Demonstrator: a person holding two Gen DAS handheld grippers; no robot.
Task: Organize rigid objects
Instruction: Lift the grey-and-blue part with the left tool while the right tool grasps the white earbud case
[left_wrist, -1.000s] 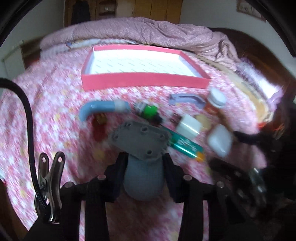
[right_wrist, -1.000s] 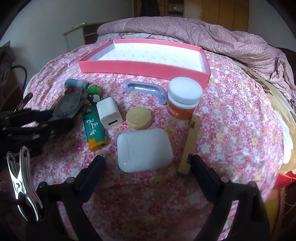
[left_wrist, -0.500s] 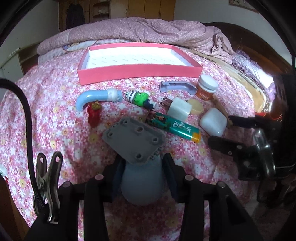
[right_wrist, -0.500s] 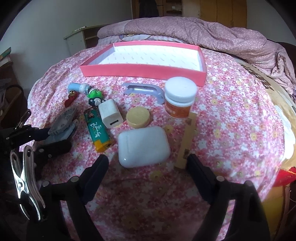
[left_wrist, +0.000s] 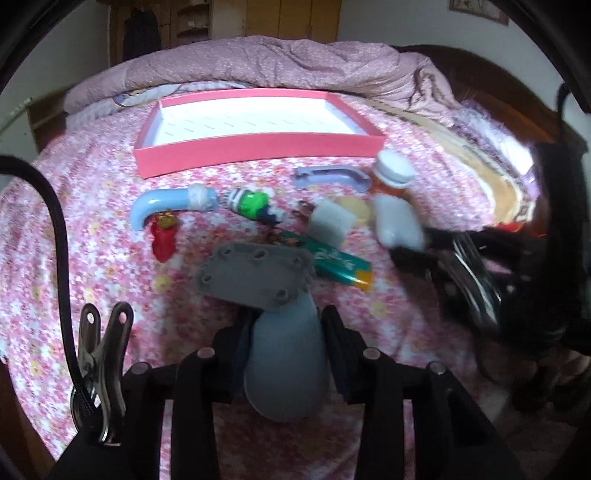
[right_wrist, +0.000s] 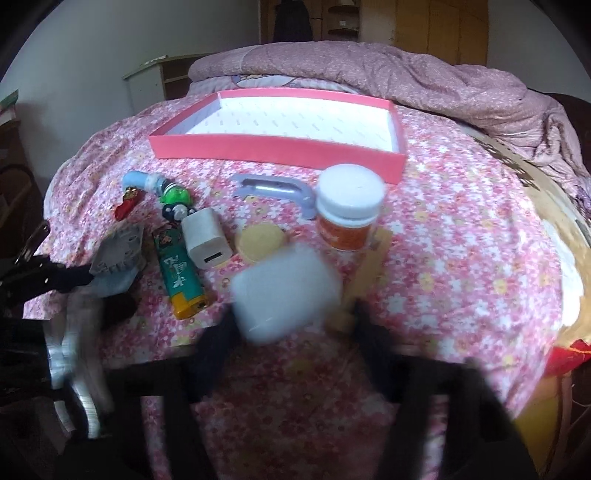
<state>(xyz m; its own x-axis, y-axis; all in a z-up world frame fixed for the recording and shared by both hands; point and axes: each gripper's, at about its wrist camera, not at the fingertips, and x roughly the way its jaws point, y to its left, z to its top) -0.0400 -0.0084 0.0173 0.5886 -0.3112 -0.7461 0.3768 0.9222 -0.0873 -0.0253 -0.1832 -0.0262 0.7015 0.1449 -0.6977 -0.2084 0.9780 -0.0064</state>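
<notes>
My left gripper (left_wrist: 286, 314) is shut on a grey plastic bracket (left_wrist: 258, 277), held above the flowered bedspread; it also shows in the right wrist view (right_wrist: 118, 254). My right gripper (right_wrist: 291, 325) is open, its blurred fingers on either side of a white case (right_wrist: 286, 295), also seen in the left wrist view (left_wrist: 397, 221). A pink tray (left_wrist: 258, 147) with a white floor lies farther back (right_wrist: 280, 151). Loose on the bed lie a green lighter (right_wrist: 179, 277), a white charger (right_wrist: 207, 243), a round yellow lid (right_wrist: 260, 242), an orange jar (right_wrist: 347, 214) and a grey handle (right_wrist: 280, 192).
A blue pipe elbow (left_wrist: 170, 203), a red charm (left_wrist: 162, 240) and a green toy (left_wrist: 251, 203) lie at the left of the cluster. A wooden strip (right_wrist: 369, 266) lies right of the case. A rumpled quilt (right_wrist: 369, 70) is piled behind the tray.
My right gripper has moved forward over the white case, with motion blur. My left gripper has shifted slightly with the bracket still held.
</notes>
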